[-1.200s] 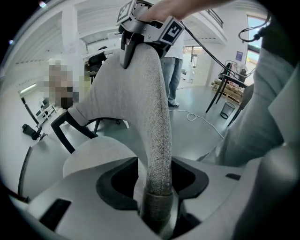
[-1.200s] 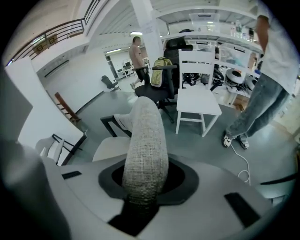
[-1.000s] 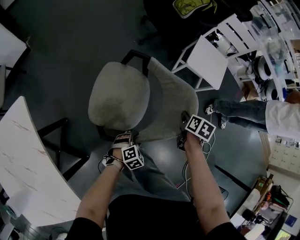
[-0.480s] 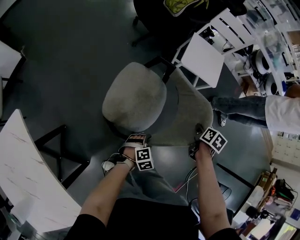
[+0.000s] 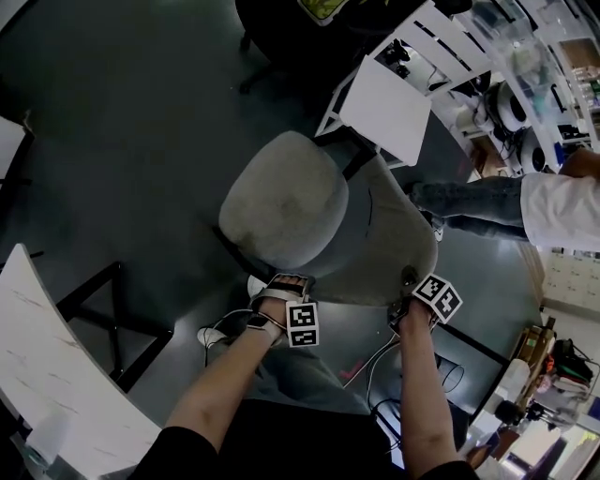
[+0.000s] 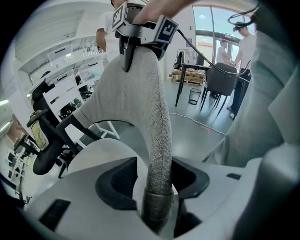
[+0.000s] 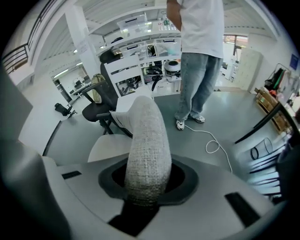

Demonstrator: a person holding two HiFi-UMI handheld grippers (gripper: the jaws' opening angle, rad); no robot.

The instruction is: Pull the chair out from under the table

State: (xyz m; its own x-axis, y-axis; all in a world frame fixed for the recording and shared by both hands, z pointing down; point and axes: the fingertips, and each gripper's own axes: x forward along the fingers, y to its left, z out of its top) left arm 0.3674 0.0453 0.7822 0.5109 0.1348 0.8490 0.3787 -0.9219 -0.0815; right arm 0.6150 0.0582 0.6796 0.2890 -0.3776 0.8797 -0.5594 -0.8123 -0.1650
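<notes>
The grey fabric chair [image 5: 286,202] stands on the dark floor, apart from the white marbled table [image 5: 52,375] at the lower left. My left gripper [image 5: 281,284] is shut on the left part of the backrest's top rim [image 5: 370,281]. The right gripper [image 5: 409,286] is shut on the same rim further right. In the left gripper view the woven rim [image 6: 157,122] runs up from between the jaws of the left gripper [image 6: 157,190] to the right gripper [image 6: 140,30] at its far end. In the right gripper view the right gripper [image 7: 147,187] clamps the thick rim [image 7: 147,145].
A person in jeans and a white top [image 5: 487,202] stands just right of the chair. A small white table [image 5: 389,108] and a black office chair [image 5: 300,28] lie beyond it. Cables [image 5: 375,361] trail on the floor near my legs. The table's black frame [image 5: 103,309] is at the left.
The chair has slid and swung away from the white table with both grippers still clamped on its backrest rim. The table now lies further toward the lower left.
</notes>
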